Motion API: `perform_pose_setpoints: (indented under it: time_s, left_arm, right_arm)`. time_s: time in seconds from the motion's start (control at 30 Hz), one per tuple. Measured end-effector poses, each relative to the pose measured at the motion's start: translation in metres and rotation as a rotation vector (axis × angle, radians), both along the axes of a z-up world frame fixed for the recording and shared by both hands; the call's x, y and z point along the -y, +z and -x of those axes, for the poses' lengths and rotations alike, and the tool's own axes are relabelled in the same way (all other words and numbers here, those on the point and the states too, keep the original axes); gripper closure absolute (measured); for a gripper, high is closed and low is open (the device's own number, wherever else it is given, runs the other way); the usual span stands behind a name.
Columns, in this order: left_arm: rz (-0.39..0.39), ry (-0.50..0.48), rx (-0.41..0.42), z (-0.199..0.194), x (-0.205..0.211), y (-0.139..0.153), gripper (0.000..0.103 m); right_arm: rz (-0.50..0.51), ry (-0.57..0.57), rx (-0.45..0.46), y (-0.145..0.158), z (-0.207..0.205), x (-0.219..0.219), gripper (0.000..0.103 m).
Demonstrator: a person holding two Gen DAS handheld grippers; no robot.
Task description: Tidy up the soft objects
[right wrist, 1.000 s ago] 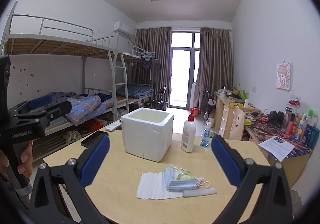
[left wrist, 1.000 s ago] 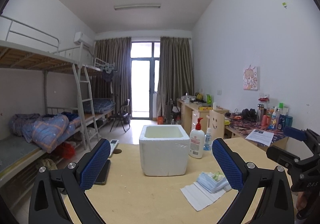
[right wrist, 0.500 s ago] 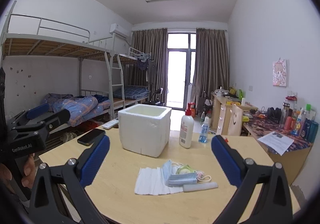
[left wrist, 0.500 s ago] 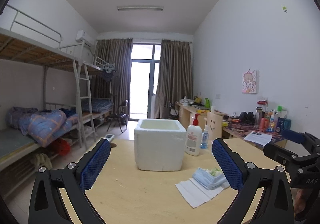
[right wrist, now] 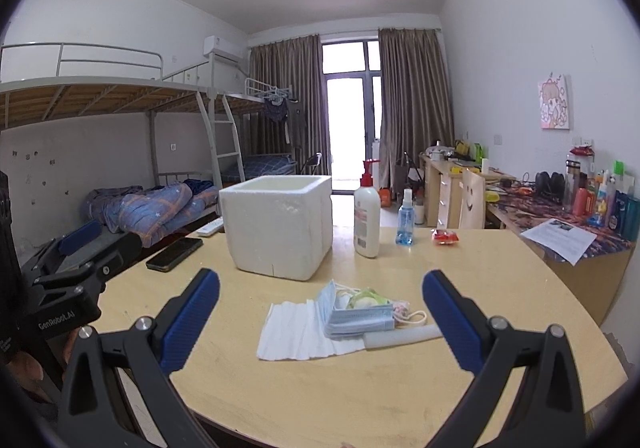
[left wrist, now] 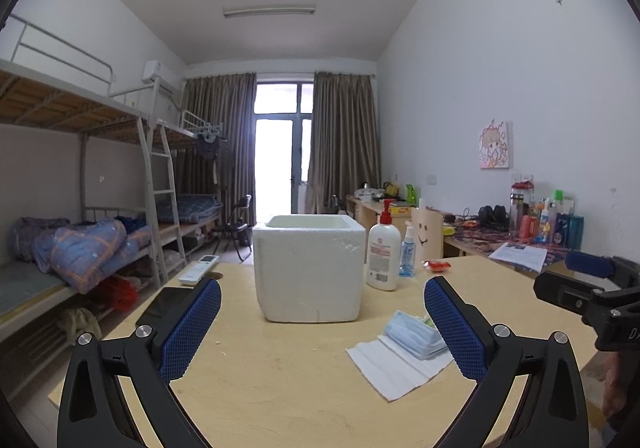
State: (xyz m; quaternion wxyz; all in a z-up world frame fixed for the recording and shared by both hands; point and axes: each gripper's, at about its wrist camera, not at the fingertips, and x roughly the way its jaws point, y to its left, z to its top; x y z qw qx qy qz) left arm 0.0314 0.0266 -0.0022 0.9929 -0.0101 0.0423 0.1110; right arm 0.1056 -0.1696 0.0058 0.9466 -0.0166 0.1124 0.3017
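Clearly "GenRobot.AI" (left gripper (right wrist: 72,248) body)

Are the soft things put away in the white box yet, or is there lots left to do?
Nothing looks done yet. The blue face masks and other soft bits lie on the white tissue on the table, in front of the foam box. Nothing is in hand: the left gripper and right gripper are both open and empty. All the picking up is left.
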Motion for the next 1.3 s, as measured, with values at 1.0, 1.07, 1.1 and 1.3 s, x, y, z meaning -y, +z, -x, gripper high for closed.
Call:
perform_pose_setpoints:
  time_s: [1.0,1.07,1.1,1.3]
  left_arm:
    - [0.013,-0.148,-0.199,-0.069,0.027,-0.032,0.001]
    - [-0.001,-0.169,-0.220,-0.075,0.033,-0.035,0.001]
    - [-0.006,-0.175,-0.230,-0.077,0.035,-0.036,0.001]
    - [-0.021,-0.223,-0.303,-0.092,0.044,-0.044,0.001]
  right_arm:
    - [0.058,-0.093,-0.131,-0.038,-0.047,0.027,0.000]
    - [0.055,-0.099,-0.141,-0.040,-0.051,0.030,0.000]
    - [0.054,-0.102,-0.148,-0.042,-0.053,0.031,0.000]
    - [0.067,-0.105,-0.188,-0.052,-0.066,0.033,0.000]
